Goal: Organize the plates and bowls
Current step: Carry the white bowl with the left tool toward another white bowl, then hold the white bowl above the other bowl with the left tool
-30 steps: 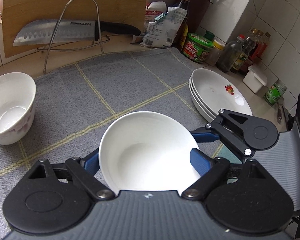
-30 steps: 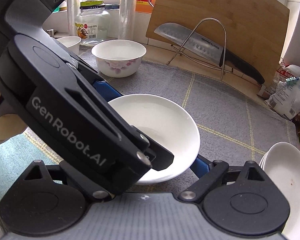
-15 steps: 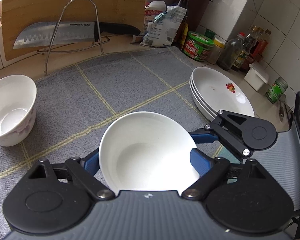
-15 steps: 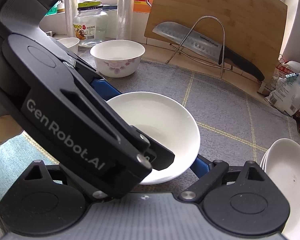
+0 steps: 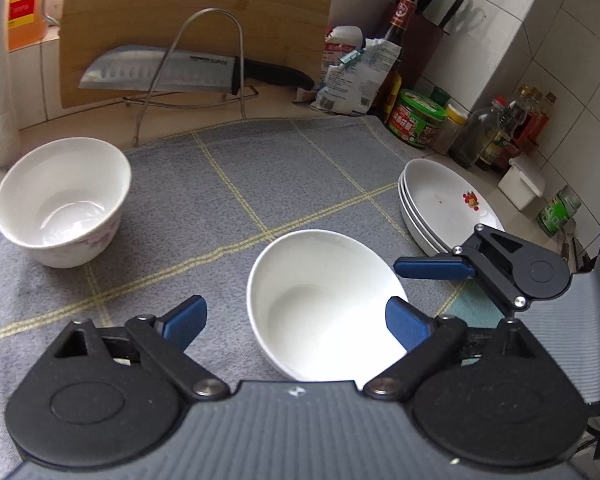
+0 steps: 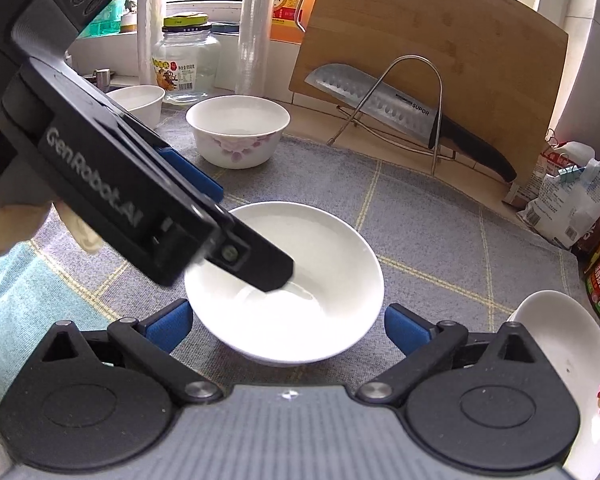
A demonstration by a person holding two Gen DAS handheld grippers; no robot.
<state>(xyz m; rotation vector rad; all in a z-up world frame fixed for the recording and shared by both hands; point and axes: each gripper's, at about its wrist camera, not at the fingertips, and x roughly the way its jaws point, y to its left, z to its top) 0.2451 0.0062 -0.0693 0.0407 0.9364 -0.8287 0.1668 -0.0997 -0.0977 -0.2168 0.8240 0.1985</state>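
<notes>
The plain white bowl (image 5: pixel 324 308) sits on the grey cloth (image 5: pixel 228 184) over the tabletop, between both pairs of tongs. The left tongs (image 5: pixel 296 320) and right tongs (image 6: pixel 286 330) are opening, pads clear of its rim. A flowered bowl (image 5: pixel 62 208) stands far left, stacked plates (image 5: pixel 440 200) right.

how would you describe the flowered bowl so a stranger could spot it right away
Start at the wooden cutting board leaning behind the wire rack with the knife. On the grey checked cloth in front sits the flowered bowl, deep and upright. Pink flowers on its outer wall set it apart from the plain white bowl nearer the grippers.
</notes>
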